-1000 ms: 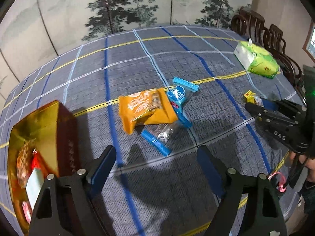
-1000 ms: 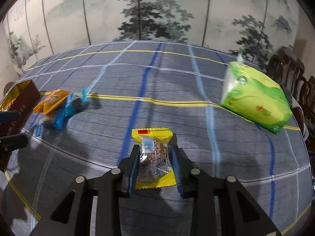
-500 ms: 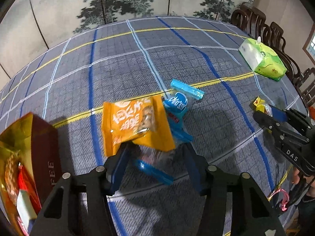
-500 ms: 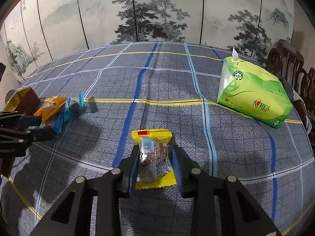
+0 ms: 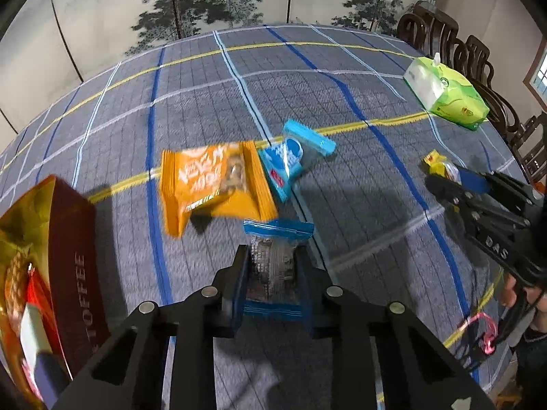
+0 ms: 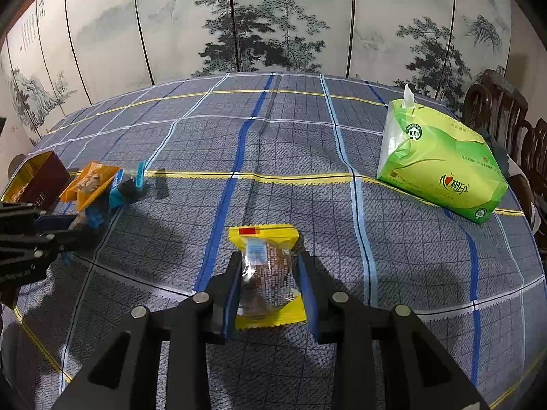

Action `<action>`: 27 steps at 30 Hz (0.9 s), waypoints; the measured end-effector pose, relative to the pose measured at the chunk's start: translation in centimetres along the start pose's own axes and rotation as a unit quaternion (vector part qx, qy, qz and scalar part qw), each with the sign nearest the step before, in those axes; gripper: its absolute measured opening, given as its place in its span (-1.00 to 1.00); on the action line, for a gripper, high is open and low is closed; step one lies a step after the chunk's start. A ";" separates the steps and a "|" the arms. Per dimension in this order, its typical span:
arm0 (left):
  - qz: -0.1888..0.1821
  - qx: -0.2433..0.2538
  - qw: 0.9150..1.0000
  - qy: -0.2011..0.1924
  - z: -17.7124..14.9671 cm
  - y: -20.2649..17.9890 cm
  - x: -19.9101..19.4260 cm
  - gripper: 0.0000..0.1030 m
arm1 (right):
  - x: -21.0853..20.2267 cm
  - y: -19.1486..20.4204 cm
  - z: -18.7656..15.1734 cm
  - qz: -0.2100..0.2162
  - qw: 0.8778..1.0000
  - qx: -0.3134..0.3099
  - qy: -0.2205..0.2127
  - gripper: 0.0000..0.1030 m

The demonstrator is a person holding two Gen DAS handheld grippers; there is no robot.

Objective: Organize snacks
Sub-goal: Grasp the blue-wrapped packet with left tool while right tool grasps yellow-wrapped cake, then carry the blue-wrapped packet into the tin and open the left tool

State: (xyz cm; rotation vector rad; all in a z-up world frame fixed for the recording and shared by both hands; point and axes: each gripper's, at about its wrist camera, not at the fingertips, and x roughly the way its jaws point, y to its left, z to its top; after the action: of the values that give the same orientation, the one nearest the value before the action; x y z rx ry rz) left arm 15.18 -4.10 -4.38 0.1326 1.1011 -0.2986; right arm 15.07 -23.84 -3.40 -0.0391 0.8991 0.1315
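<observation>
Blue-edged snack (image 5: 273, 266) gripped between left tongs (image 5: 271, 270)

left hand-held gripper (image 5: 271, 266) | clamps blue-edged snack (image 5: 273, 266) | orange packet (image 5: 212, 181) blurred, probably lying flat

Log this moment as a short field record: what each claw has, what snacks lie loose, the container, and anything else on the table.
left claw: shut on the blue-edged snack packet
right claw: shut on the yellow-edged snack packet
loose snacks: orange packet, blue packet beside it, touching
container: gold toffee tin, open, wrapped snacks inside
other: green tissue pack
surface: plaid tablecloth
task state: both held packets not yet in the tin
</observation>
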 end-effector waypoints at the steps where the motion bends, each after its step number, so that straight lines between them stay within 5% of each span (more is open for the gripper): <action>1: -0.001 0.000 1.000 0.001 -0.3 -0.1 -0.2 -0.57 | 0.0 0.0 0.0 -0.001 1.000 -0.001 0.000 -0.38; 10: 0.011 -0.021 1.000 -0.007 -2.4 -0.1 -3.4 -0.57 | 0.1 0.4 0.1 -0.011 1.000 -0.010 0.001 -0.38; 17: 0.056 -0.040 0.997 -0.045 -2.8 1.0 -7.8 -0.57 | 0.1 0.5 0.0 -0.013 1.000 -0.011 0.001 -0.38; 27: 0.103 -0.124 0.985 -0.066 -4.5 8.2 -12.5 -0.57 | 0.0 0.6 0.0 -0.015 1.000 -0.012 0.001 -0.38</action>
State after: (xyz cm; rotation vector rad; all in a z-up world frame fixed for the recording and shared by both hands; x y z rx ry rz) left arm 8.57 7.01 4.40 0.0051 0.9746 0.0166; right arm 14.99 -23.29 -3.39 -0.0755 0.8987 0.1144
